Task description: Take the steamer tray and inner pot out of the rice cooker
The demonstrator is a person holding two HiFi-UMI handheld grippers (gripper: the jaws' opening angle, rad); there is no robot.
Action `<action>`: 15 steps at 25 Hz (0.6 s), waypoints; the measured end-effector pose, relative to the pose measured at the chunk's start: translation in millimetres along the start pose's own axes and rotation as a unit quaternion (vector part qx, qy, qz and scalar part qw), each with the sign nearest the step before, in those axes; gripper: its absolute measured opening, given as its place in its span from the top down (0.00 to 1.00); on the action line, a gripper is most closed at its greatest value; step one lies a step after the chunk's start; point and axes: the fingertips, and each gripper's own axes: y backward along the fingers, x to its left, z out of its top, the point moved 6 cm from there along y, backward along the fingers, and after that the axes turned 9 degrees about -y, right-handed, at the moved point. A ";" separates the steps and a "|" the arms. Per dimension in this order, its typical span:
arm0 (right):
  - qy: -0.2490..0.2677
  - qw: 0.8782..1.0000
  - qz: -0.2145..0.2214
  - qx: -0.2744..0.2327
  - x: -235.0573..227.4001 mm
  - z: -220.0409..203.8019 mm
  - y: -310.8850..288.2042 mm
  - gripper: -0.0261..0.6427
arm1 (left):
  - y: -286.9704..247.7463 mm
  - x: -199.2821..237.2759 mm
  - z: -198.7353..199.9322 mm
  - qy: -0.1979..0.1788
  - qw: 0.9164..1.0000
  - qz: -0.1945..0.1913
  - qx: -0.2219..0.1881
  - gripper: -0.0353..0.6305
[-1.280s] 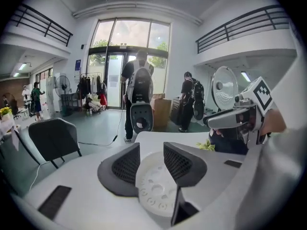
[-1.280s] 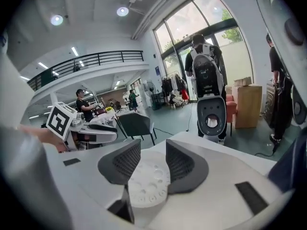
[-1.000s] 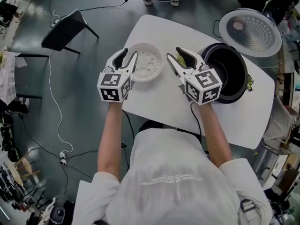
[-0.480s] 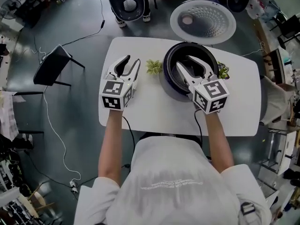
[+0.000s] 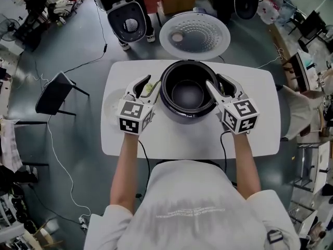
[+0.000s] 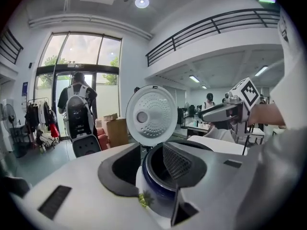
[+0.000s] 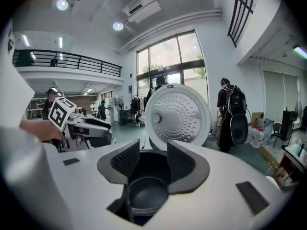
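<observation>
The dark rice cooker [image 5: 179, 113] stands mid-table with its lid [image 5: 194, 34] swung up at the back. The dark inner pot [image 5: 187, 94] sits inside it, empty. My left gripper [image 5: 147, 86] is open at the cooker's left side; in the left gripper view its jaws [image 6: 148, 171] frame the cooker's rim [image 6: 158, 159] without pressing on it. My right gripper [image 5: 222, 86] straddles the right rim, jaws opening, and the inner pot [image 7: 147, 195] shows between and below them, ungripped. The white steamer tray [image 5: 110, 104] lies on the table at the left, partly behind the left gripper.
A small green plant [image 5: 150, 89] sits beside the cooker under the left jaws. The white table [image 5: 260, 134] ends close behind the cooker. On the floor are another cooker [image 5: 127, 22], a black chair [image 5: 54, 92] and cables. People stand in the background.
Both grippers have swung right, away from the steamer tray, and now flank the rice cooker. The head view has followed, and the cooker is now centred.
</observation>
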 end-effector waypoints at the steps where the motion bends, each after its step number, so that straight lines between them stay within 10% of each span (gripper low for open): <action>1: 0.000 1.000 -0.004 -0.001 -7.3 1.6 5.5 0.67 | -3.8 -4.5 4.7 -0.004 1.000 -0.002 -0.001 0.71; 15: -0.017 0.999 -0.009 0.041 -57.1 -14.8 17.8 0.65 | -35.8 -34.3 9.6 -0.023 0.999 -0.005 0.035 0.71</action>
